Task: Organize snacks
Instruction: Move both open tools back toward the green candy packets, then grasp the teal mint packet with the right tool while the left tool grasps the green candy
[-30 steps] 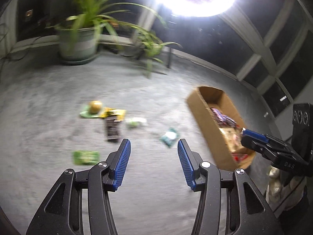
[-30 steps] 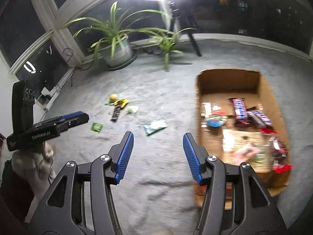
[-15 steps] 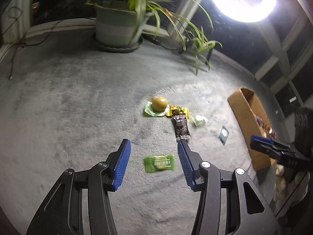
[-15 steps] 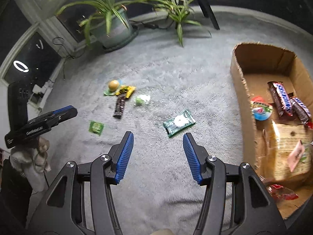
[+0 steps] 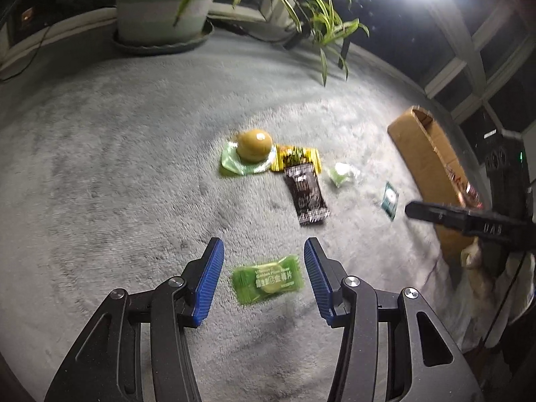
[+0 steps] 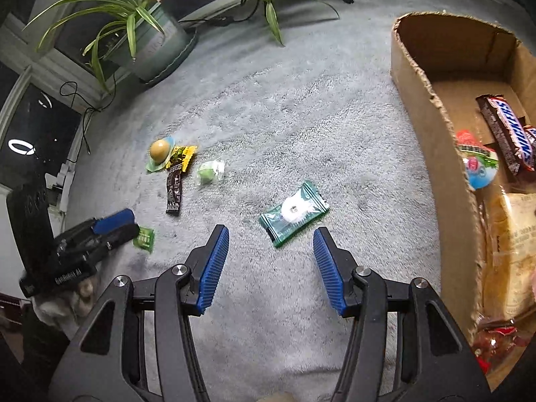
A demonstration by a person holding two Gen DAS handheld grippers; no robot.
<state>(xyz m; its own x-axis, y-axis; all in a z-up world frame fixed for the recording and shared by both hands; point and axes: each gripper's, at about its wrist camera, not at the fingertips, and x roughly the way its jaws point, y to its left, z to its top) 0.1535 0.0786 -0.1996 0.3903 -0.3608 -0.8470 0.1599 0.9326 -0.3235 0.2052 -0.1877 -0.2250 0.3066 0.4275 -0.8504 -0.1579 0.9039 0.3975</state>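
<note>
Two grippers are at work, both with jaws spread wide and holding nothing. Nearest, the left gripper (image 5: 261,251) hangs low over the grey carpet (image 5: 100,167) with a light green sweet packet (image 5: 268,279) lying flat between its blue pads, apparently not yet touched, though motion blur makes contact hard to judge. The right gripper (image 6: 271,238) is lined up on a dark green mint packet (image 6: 294,212) lying just ahead of its fingertips. Further out on the carpet lies a loose cluster: a dark brown bar (image 5: 305,193), a yellow packet (image 5: 296,157), a round golden sweet on a green wrapper (image 5: 253,149) and a small pale green sweet (image 6: 209,172). A cardboard box (image 6: 435,127) on the right already holds chocolate bars and other wrapped snacks. Judged step: reaching for two pickups, box partly filled. Next move calls for lowering each gripper until its pads straddle its packet, closing on the thin wrapper edges, then carrying both to the box.
</note>
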